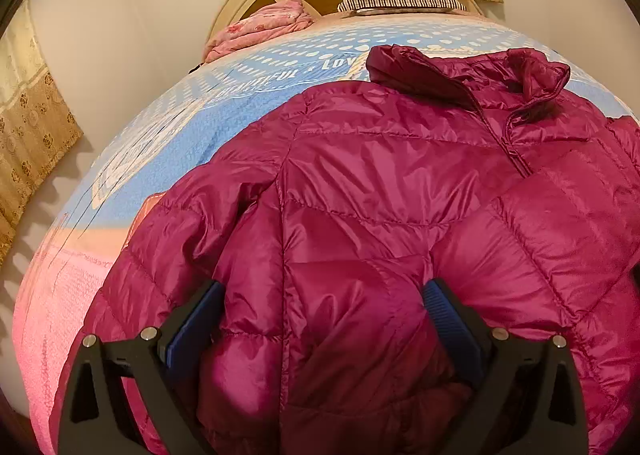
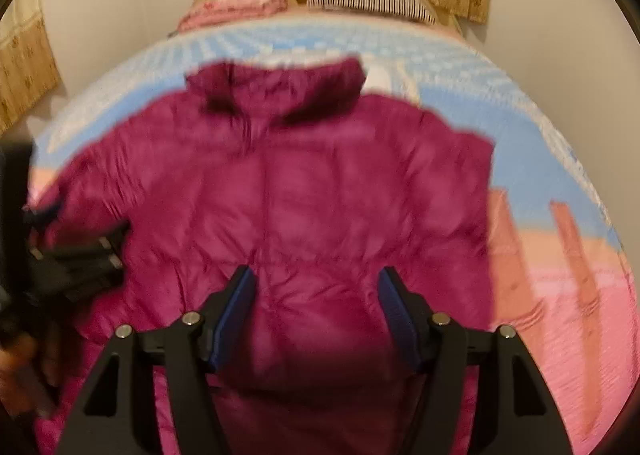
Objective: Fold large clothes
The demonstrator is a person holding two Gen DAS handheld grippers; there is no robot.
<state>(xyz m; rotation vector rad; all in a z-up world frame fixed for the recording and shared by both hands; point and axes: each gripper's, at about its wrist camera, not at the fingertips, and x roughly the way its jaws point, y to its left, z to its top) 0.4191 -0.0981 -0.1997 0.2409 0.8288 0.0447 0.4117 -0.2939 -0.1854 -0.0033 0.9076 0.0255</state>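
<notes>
The bed [image 1: 132, 159] carries the magenta puffer jacket [image 1: 380, 191], spread front up with its collar far beyond the fingertips — laid flat, I'd guess, for folding. The left gripper [image 1: 324, 319] gapes wide over the hem, holding nothing — the right gripper [image 2: 316, 311], partly open, likewise grips nothing.

Bedspread text: I read "BEAUTIFUL" and a cut-off "LOV" on my blue bedspread [image 1: 256, 67], just beyond the jacket's [image 1: 380, 195] collar.
</notes>
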